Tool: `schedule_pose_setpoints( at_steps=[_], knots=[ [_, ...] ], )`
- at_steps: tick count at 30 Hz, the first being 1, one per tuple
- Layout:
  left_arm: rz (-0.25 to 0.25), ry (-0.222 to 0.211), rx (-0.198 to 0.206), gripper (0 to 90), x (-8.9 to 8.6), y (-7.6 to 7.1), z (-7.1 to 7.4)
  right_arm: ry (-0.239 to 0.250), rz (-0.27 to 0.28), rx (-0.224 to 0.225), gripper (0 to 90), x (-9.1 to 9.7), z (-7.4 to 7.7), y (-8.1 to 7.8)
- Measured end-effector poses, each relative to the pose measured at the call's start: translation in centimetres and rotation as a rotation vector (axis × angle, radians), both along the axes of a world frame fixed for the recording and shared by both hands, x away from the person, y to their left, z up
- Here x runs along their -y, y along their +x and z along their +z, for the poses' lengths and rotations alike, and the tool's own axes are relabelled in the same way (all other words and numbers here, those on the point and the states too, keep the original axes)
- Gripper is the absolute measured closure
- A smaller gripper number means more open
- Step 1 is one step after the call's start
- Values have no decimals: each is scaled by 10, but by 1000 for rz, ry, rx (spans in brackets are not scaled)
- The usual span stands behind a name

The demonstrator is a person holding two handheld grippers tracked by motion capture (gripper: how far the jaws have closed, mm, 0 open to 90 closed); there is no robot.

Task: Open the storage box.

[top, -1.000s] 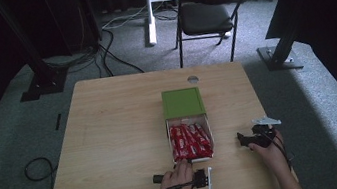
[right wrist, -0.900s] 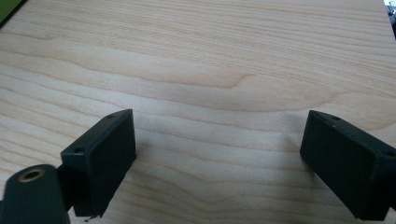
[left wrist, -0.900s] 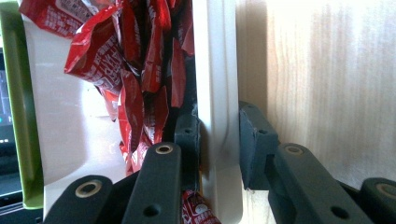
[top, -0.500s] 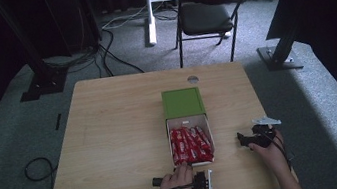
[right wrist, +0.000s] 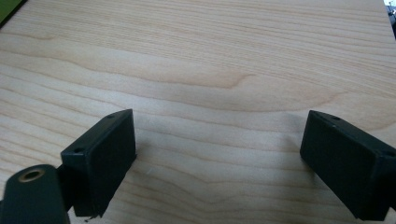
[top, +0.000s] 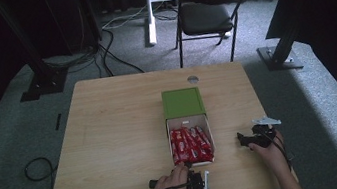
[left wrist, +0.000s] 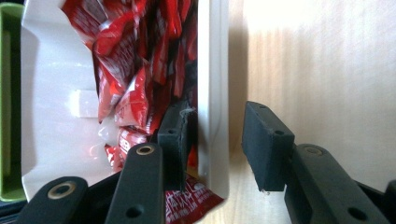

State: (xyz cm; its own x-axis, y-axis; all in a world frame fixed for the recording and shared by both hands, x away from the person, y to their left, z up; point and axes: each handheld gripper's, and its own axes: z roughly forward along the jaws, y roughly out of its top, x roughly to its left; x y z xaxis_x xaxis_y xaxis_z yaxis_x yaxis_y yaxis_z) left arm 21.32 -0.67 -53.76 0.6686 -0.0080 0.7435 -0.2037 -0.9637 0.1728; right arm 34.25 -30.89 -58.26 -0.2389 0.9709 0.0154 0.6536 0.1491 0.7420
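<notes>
A white tray [top: 186, 120] packed with red packets [top: 191, 144] stands pulled out of its green sleeve [top: 183, 102] at the table's middle. My left gripper [top: 186, 166] is at the tray's near end. In the left gripper view its jaws have just been opening. The left gripper [left wrist: 217, 116] straddles the tray's side wall [left wrist: 212, 70], one pad inside among the red packets [left wrist: 140, 56] and the other outside, clear of the wall. The green sleeve [left wrist: 5, 93] shows at the far left. My right gripper [top: 242, 139] rests right of the tray, and the right gripper [right wrist: 219, 135] is open over bare wood.
The wooden table [top: 111, 133] has a round cable hole [top: 193, 78] near its far edge. A black chair [top: 207, 10] stands beyond it. Black stand bases [top: 43, 83] and cables [top: 38, 169] lie on the grey carpet around the table.
</notes>
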Motion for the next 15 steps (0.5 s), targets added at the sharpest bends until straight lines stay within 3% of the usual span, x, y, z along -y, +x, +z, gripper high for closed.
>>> schedule_pose_setpoints(
  at_steps=[3, 6, 7, 8, 9, 12, 14, 15],
  knots=[
    [-22, -35, -36, 628, -1, -2, 10, 0, 0, 0, 100, 0, 0, 0],
    [-35, -91, -111, 629, -2, -3, 19, 0, 0, 0, 100, 0, 0, 0],
    [-35, -91, -111, 630, -2, -3, 19, 0, 0, 0, 100, 0, 0, 0],
    [-43, -141, -168, 640, -4, -2, 27, 0, 0, 0, 100, 0, 0, 0],
    [-46, -151, -166, 640, -5, -1, 30, 0, 0, 0, 100, 0, 0, 0],
    [-41, -218, -225, 652, -9, 2, 41, 0, 0, 0, 100, 0, 0, 0],
    [-41, -218, -225, 652, -9, 2, 41, 0, 0, 0, 100, 0, 0, 0],
    [-36, -319, -246, 652, -15, 8, 55, 0, 0, 0, 100, 0, 0, 0]
  ],
)
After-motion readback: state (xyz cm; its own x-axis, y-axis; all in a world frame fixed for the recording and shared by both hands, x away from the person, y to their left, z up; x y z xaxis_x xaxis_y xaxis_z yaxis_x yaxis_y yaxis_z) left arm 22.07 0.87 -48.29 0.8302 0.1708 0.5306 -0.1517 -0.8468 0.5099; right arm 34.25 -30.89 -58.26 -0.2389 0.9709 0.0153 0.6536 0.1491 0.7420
